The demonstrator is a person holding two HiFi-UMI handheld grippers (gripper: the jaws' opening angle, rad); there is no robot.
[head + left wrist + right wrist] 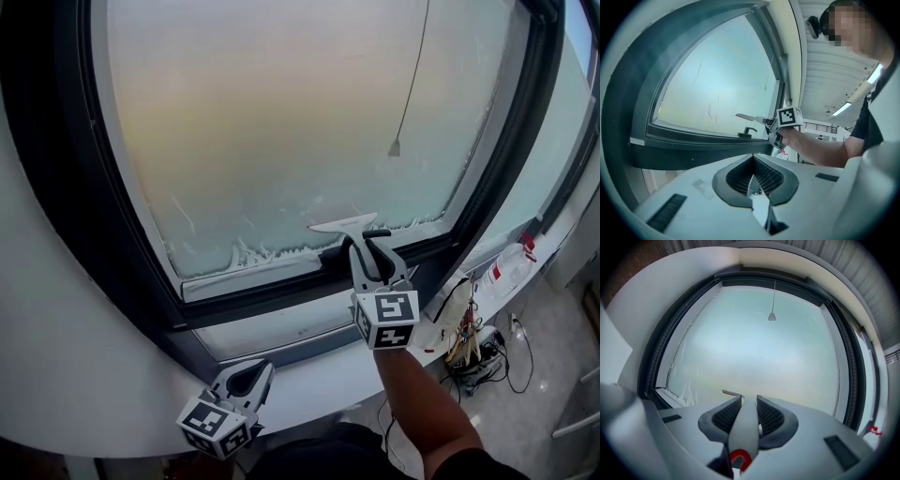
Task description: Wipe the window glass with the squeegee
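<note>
The window glass [300, 112] is hazy, with white suds streaked along its bottom edge [253, 253]. A grey squeegee [343, 223] rests its blade against the lower glass, right of middle. My right gripper [367, 247] is shut on the squeegee's handle [744, 427], and the blade's tip [731, 393] shows just beyond the jaws in the right gripper view. My left gripper [254, 372] hangs low at the left, below the sill, with its jaws together and nothing in them. In the left gripper view [753, 181] it looks up at the right gripper and squeegee [751, 117].
A black window handle [379, 232] sits on the dark frame just right of the squeegee. A blind cord with a pull [395, 147] hangs before the glass. On the white sill [309, 370] at the right stand a white bottle [509, 264] and tangled cables [465, 337].
</note>
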